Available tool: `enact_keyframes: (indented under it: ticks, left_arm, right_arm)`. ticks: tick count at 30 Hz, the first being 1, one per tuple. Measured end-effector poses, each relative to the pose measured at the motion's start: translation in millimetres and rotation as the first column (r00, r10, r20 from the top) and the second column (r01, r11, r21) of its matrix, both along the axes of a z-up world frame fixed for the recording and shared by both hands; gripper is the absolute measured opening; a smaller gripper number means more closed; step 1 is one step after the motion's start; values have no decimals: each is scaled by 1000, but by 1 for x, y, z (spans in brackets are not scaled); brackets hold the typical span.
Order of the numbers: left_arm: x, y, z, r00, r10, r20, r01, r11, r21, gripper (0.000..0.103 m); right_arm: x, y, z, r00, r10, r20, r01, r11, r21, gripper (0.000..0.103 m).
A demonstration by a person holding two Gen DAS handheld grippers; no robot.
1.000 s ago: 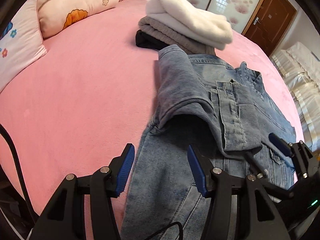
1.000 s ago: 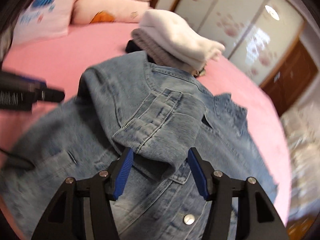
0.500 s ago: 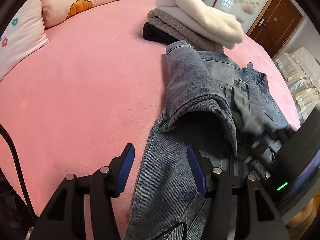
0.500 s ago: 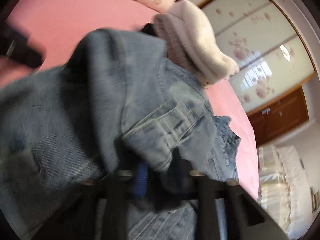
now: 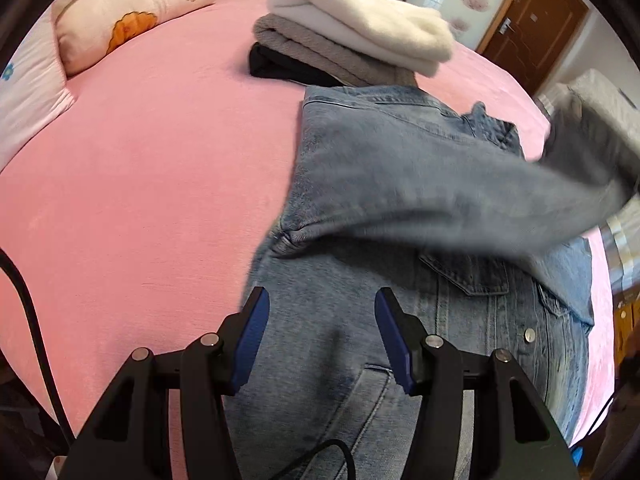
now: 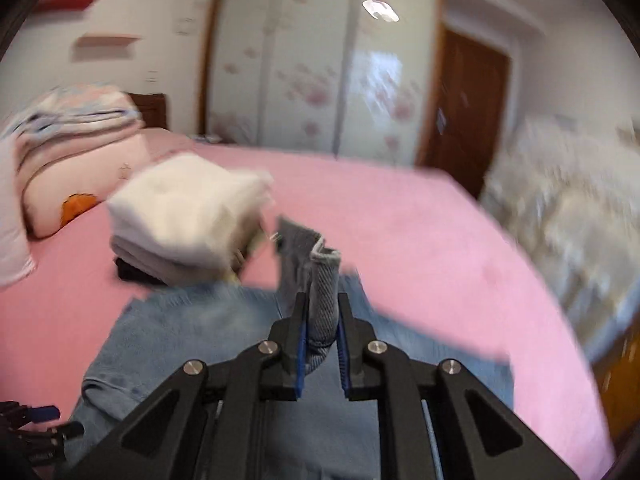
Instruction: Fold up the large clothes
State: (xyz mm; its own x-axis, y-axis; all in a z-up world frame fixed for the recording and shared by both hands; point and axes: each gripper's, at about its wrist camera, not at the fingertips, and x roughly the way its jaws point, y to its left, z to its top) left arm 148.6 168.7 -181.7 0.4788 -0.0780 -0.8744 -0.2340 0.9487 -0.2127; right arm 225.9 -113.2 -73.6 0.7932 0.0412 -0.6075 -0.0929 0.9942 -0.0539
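A blue denim jacket [image 5: 460,320] lies spread on the pink bed [image 5: 160,180], its buttoned front up, just in front of a stack of folded clothes [image 5: 352,36]: a white fleecy piece on top, a grey knit under it and a black piece at the bottom. The near end of the stack touches or overlaps the jacket's collar edge. The right gripper [image 6: 323,340] has the cuff end of one jacket sleeve [image 6: 322,300] between its fingers [image 6: 301,352], which are closing on the fabric with the blue pads pressed against it on both sides; the cuff stands up above the fingertips. In the left wrist view that sleeve stretches blurred across the jacket toward the right edge, lifted clear of the body of the garment. The left gripper [image 5: 320,332] hangs over the lower part of the jacket with its fingers [image 5: 250,332] parted and nothing between them. Pillows [image 5: 132,12] sit at the head of the bed, with folded bedding [image 6: 72,120] piled above them. A sliding wardrobe [image 6: 320,68] with a flower pattern and a brown door [image 6: 468,96] stand behind the bed. No container shows in either view.
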Motion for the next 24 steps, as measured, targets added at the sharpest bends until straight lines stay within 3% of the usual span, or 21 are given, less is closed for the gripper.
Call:
enact_keyframes:
  ticks: [2,5,10,14,19,24]
  left_arm:
    - [1,-5,1,1000,-15,1,15,1000,9,54]
    - [2,-12,5,999,-37,6,37,999,23,54]
    - [10,-17,18,996,-86,28,85,996,32,54]
    - [38,-8,32,993,-104,52,104,994,-15,54]
    - [100,5,32,993,-117,22,116,993,35,54]
    - [166,33,-4,991,-106,-82,108,994,14,54]
  right_arm:
    - [-4,-27,-39,985,-27,-173,37,998,59,17]
    - [-25,-59,-92,927,-55,-371,100,990,103,24]
    - [-34,-100,-100,911,-49,-410,156,960,232,28]
    - [-4,-121,-95,918,-45,-395,172,941,292,55]
    - [55,-125,-113,895,12,-445,165,919,357,56]
    - [98,-126,-134,878,34,-477,151,926,345,56]
